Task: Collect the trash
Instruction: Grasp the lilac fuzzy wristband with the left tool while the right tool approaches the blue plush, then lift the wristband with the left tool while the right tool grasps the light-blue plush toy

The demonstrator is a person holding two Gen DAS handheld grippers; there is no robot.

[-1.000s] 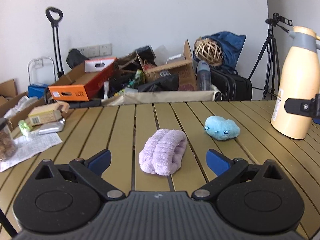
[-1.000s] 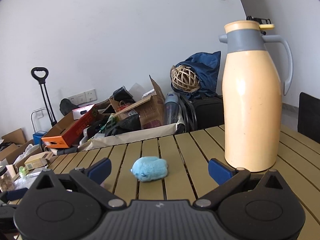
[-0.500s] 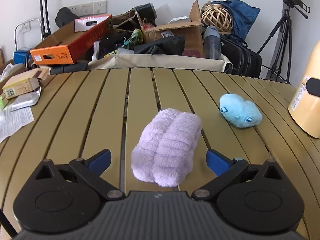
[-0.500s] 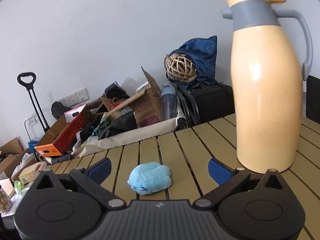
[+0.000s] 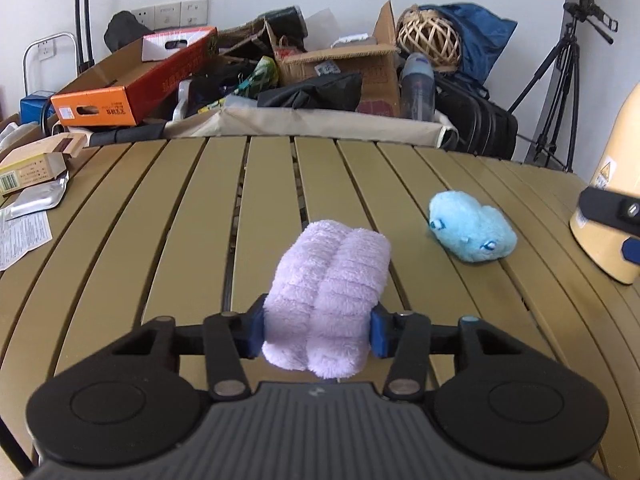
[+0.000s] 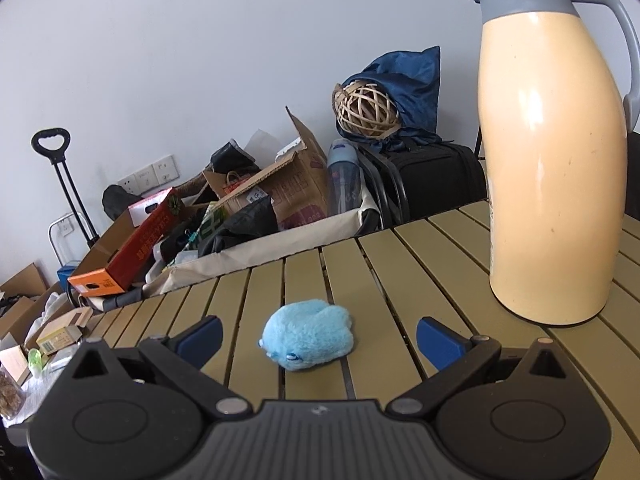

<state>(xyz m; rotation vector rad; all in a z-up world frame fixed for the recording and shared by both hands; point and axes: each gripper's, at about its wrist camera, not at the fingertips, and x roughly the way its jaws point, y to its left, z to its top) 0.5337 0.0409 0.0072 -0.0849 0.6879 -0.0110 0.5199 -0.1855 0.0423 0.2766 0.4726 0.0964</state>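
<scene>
A lilac fluffy roll (image 5: 332,280) lies on the slatted olive table (image 5: 160,240). My left gripper (image 5: 318,330) is closing on its near end, and both blue pads (image 5: 378,332) press into its sides. To the right lies a light-blue plush toy (image 5: 470,232). In the right wrist view this plush (image 6: 308,334) sits just ahead of my right gripper (image 6: 319,332), whose jaws stand wide open with nothing touching them. At the table's left edge lie a small cardboard box (image 5: 32,168), a foil pouch (image 5: 40,200) and a printed leaflet (image 5: 20,236).
A tall cream thermos jug (image 6: 552,160) stands on the table right of the plush. Beyond the far edge sits a heap of cardboard boxes (image 5: 344,68), an orange carton (image 5: 132,88), bags and a tripod (image 5: 560,92). A jar (image 6: 10,396) stands at the far left.
The left gripper moved forward and down to the lilac roll, then its jaws came in from wide open onto its sides. The right gripper drew nearer to the blue plush, still open.
</scene>
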